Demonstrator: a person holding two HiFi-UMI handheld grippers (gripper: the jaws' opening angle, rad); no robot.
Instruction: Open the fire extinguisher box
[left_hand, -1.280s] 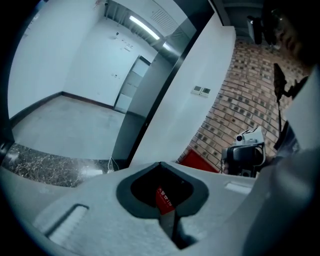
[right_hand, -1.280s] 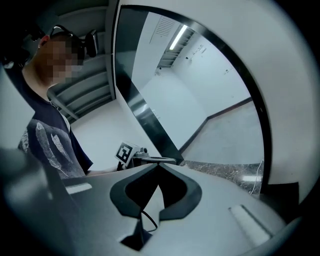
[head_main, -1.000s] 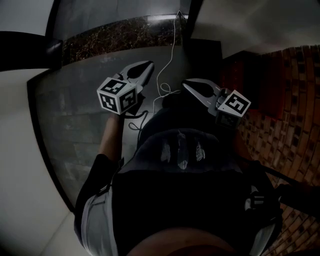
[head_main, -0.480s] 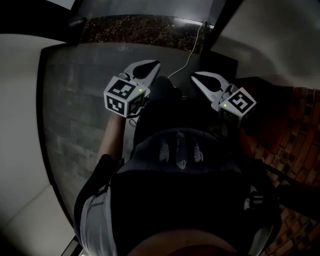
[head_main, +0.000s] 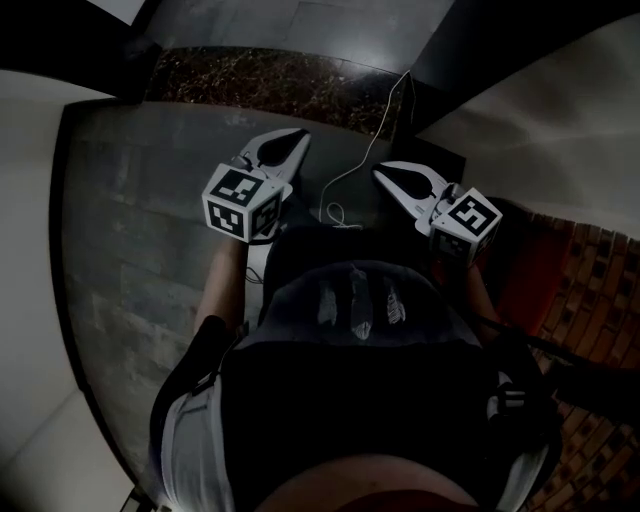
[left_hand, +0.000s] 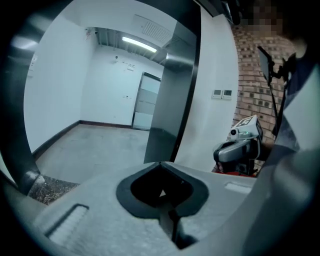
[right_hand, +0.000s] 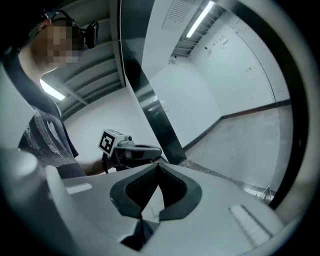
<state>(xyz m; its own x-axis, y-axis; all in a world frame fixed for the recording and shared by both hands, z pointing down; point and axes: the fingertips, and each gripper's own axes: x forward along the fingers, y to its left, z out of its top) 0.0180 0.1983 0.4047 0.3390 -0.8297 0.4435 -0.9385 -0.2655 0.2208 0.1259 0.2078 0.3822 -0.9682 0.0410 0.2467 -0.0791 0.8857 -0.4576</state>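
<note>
Head view: the left gripper (head_main: 296, 136) is held with jaws closed on nothing, the right gripper (head_main: 382, 171) likewise closed and empty, seemingly for carrying; no fire extinguisher box can be made out ahead of either

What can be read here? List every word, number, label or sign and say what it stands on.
No text reads clearly in any view.
Left cube and right cube: square black-and-white markers, no letters.
Shirt print: pale shapes, unreadable.
Wall plates: too small to read.
Far-wall notices: too small to read.
</note>
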